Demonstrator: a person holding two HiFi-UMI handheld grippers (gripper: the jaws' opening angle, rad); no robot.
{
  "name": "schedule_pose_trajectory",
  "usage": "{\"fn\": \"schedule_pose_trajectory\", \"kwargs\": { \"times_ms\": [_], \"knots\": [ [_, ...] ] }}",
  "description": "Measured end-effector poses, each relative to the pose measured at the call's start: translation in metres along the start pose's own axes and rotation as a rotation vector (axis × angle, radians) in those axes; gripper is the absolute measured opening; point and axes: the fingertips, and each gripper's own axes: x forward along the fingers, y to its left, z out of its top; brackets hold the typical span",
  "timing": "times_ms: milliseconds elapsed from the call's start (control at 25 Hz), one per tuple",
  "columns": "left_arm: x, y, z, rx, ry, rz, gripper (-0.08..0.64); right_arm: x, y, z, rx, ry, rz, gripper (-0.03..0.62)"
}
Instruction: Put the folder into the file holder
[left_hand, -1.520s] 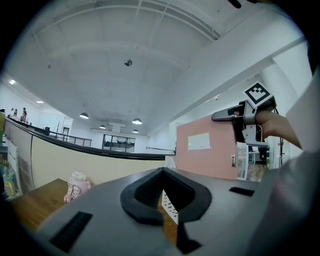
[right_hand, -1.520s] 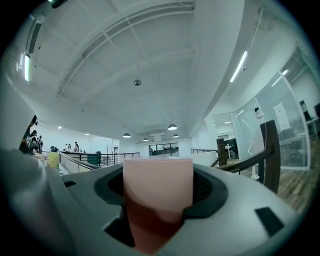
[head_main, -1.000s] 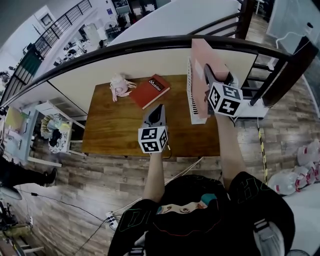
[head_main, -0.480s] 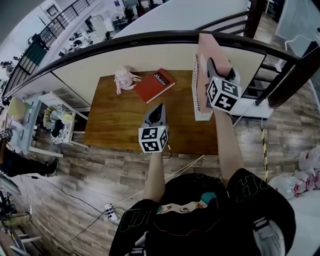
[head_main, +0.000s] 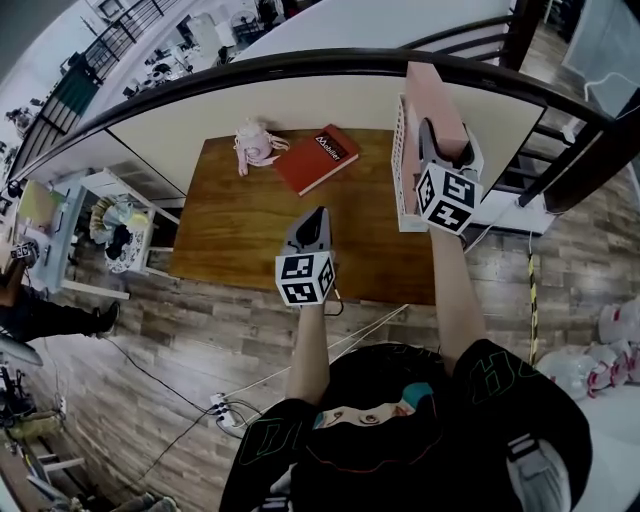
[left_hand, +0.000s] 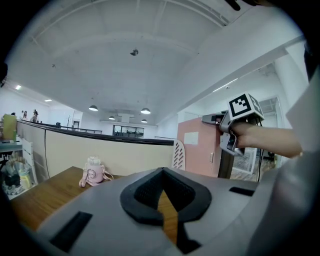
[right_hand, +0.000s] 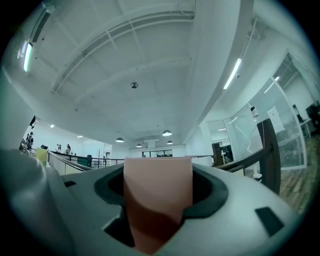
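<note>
One pale pink flat folder (head_main: 433, 92) stands on edge at the far right end of the table, over the single white slatted file holder (head_main: 402, 182). The right gripper (head_main: 436, 138) has its jaws clamped on the folder's near edge. In the right gripper view the pink sheet fills the space between the dark pads and rises straight up out of them. The folder's lower edge is covered by that gripper and its marker cube. How deep it sits in the holder cannot be told. In the left gripper view the holder's perforated end panel shows just left of the folder, and the bottoms of both are cut off by the gripper body.

The left gripper (head_main: 319, 214) hovers over the middle of the one brown wooden table (head_main: 230, 232), well apart from the folder. Its jaws are drawn together at the tips and hold nothing; only a thin slit of wood shows between the pads.

At the table's far edge lie one red hardcover book (head_main: 318, 158) with a white title too small to read and, near it to the left, one small pink strapped bottle (head_main: 254, 143).
</note>
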Motion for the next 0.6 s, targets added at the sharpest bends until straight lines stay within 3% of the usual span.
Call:
{"fn": "schedule_pose_trajectory", "kwargs": {
  "times_ms": [320,600],
  "knots": [
    [-0.001,0.003,-0.020,-0.019,0.039,-0.001,-0.003,-0.016,0.004,-0.103,-0.015,0.212,0.028,0.296],
    [-0.001,0.001,-0.024,-0.036,0.039,-0.013,-0.003,-0.014,0.016,-0.110,-0.045,0.340,0.074,0.298]
  ]
}}
